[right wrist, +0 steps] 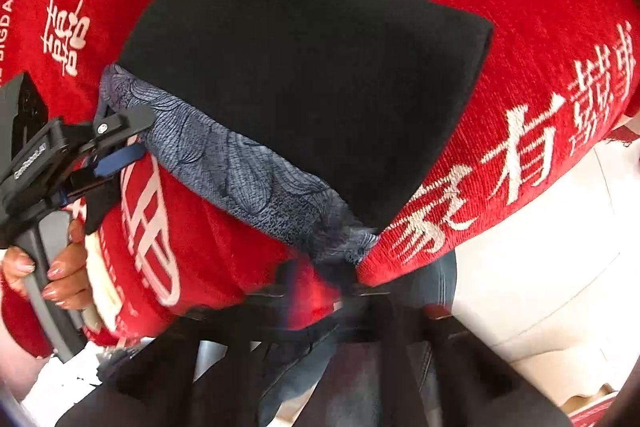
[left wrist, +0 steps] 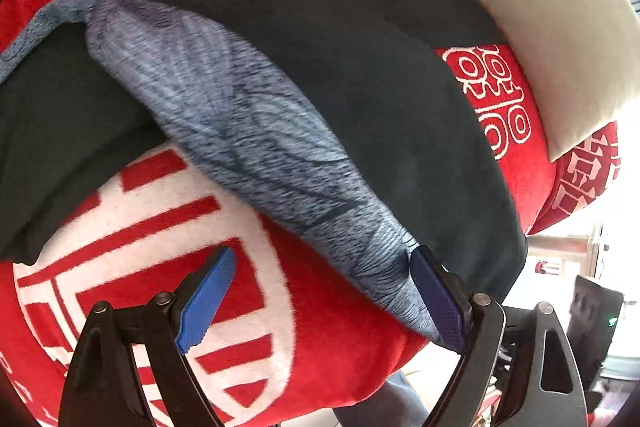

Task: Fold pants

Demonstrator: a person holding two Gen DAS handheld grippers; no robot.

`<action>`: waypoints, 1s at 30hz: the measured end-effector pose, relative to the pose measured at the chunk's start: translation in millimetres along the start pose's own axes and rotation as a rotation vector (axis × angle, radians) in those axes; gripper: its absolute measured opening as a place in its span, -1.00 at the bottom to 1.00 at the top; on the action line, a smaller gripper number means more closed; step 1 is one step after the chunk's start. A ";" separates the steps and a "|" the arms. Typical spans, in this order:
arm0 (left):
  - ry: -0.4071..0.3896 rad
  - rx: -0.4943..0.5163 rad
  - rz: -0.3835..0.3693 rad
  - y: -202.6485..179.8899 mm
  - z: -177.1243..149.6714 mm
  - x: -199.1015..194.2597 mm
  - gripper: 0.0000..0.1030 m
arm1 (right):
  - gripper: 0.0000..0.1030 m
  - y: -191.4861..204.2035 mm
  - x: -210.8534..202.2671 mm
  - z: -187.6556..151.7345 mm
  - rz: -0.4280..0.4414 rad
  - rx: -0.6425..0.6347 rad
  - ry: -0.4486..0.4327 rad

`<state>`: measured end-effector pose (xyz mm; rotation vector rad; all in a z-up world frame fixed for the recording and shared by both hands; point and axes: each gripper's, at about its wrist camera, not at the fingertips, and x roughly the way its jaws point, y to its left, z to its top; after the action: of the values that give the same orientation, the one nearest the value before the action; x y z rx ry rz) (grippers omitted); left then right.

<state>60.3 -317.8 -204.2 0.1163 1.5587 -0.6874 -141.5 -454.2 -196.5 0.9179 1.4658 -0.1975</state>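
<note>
Item: pants (left wrist: 360, 75), dark fleece-like inner face showing, with a blue-grey printed outer face turned over as a band (left wrist: 248, 131). They lie spread on the red blanket (left wrist: 336, 327), straight ahead of both my grippers; the band runs diagonally from my left gripper across to my right one.

Left gripper (left wrist: 324, 295): jaws spread wide, blue pads (left wrist: 208, 299) apart. The band's end lies against the inner face of the right-hand pad; the other pad stands clear over the blanket. Nothing pinched.

Right gripper (right wrist: 352, 291): badly blurred in its own view; I judge it pressed together at the band's near corner (right wrist: 352, 243), but whether cloth sits between the pads I cannot tell.

Handling, as I judge it: light, soft, limp; no stiffness, so it will sag and drag between two holds. The pile should cling to the plush blanket rather than slide. Not fragile.

Where to hold: the two ends of the turned-over band, both layers together, deep in the pads, so the edge lifts evenly.

Also present: beige cushion (left wrist: 560, 27), beyond the pants.
</note>
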 end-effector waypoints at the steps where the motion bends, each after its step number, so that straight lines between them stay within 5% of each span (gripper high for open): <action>1: 0.002 0.000 -0.004 -2.1 0.6 0.0 0.24 | -0.95 0.4 -6.4 4.5 0.015 0.000 0.000; 4: 0.043 -0.022 -0.073 -8.6 6.8 3.3 -0.53 | -0.95 3.5 -38.4 22.5 0.099 -0.016 -0.002; 8: 0.018 -0.061 -0.100 -19.4 22.7 -16.4 -0.54 | -0.95 17.0 -80.1 63.2 0.165 -0.082 -0.031; 16: -0.167 -0.087 -0.124 -43.3 96.4 -66.9 -0.54 | -0.95 34.2 -150.4 192.0 0.174 -0.206 -0.152; 24: -0.347 -0.090 0.093 -36.2 164.0 -102.1 -0.51 | -0.95 58.1 -130.3 330.3 0.074 -0.268 -0.142; 26: -0.337 -0.125 0.158 -21.6 163.6 -102.1 0.08 | -0.87 58.1 -113.5 356.9 0.024 -0.259 -0.135; 27: -0.338 -0.149 0.191 -14.8 160.5 -100.7 0.46 | -0.82 58.6 -107.0 369.9 -0.010 -0.259 -0.139; 30: -0.287 -0.188 0.236 0.4 149.8 -87.8 0.47 | 0.25 65.7 -102.4 394.8 -0.141 -0.296 -0.186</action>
<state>202.8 -361.3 -115.0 0.0566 1.3000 -0.3516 183.9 -701.8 -138.4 0.5432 1.3429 -0.1596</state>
